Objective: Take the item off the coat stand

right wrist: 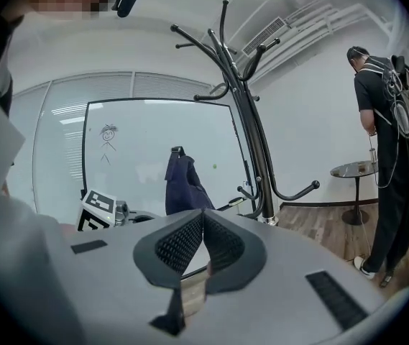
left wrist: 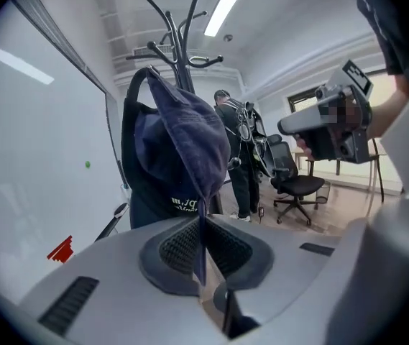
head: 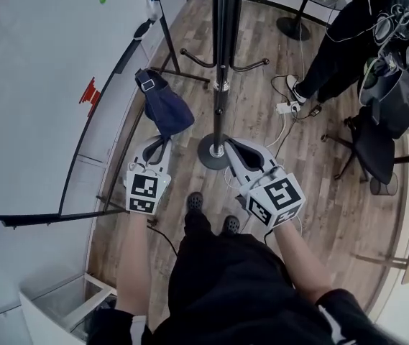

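Left gripper: fingers clenched on a fold of the navy cloth bag; in the left gripper view the fabric runs down between the pads and the bag's black strap loops over its top. The bag hangs from this grip in the air, left of the coat stand and apart from its pole, on none of the hooks, above the wood floor near its wall-side edge. Right gripper: fingers closed together, nothing between them, just beside the stand's round base. A second person stands at the floor's far edge, next to a black office chair.
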The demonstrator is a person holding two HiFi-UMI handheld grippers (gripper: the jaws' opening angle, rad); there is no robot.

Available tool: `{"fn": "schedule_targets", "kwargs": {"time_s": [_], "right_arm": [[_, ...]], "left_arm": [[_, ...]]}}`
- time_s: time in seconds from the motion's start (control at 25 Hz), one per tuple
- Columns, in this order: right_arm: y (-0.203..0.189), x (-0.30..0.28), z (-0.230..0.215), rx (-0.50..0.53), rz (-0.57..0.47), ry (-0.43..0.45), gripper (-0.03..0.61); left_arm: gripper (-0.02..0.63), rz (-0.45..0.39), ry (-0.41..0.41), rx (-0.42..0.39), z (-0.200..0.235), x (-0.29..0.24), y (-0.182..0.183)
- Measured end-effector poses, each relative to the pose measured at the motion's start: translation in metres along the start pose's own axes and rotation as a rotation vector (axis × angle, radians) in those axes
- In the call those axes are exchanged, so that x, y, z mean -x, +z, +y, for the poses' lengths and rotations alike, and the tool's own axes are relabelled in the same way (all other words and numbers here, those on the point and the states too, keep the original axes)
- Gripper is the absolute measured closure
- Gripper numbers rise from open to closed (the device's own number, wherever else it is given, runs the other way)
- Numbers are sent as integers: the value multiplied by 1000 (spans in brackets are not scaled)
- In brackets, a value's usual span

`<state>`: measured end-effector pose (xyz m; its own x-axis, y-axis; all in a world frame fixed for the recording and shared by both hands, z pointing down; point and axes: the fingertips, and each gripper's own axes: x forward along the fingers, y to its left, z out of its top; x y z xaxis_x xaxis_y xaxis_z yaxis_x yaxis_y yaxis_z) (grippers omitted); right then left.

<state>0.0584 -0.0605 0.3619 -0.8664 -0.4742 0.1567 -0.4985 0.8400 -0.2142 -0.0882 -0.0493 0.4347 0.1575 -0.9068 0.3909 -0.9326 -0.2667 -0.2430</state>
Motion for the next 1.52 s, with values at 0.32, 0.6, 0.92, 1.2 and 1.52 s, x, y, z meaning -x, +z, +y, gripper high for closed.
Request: {"fn": "schedule_targets", "kwargs": {"time_s": [0.32, 0.6, 0.92, 1.2, 1.52], "right_arm": [[16, 37, -9, 28, -37, 19, 546], [26, 61, -20, 29, -57, -3, 548], [31, 77, -15, 38, -81, -12, 548], [34, 92, -13, 89, -73, -14, 548], [25, 98, -10, 97, -55, -39, 548]], "left_arm": [[581, -129, 15, 125, -33, 34, 51], [581, -238, 7, 155, -56, 55, 101], [581, -271, -12, 202, -77, 79, 121], [581, -279, -31, 249, -98, 89, 123], [581, -268, -87, 233, -116, 84, 115]]}}
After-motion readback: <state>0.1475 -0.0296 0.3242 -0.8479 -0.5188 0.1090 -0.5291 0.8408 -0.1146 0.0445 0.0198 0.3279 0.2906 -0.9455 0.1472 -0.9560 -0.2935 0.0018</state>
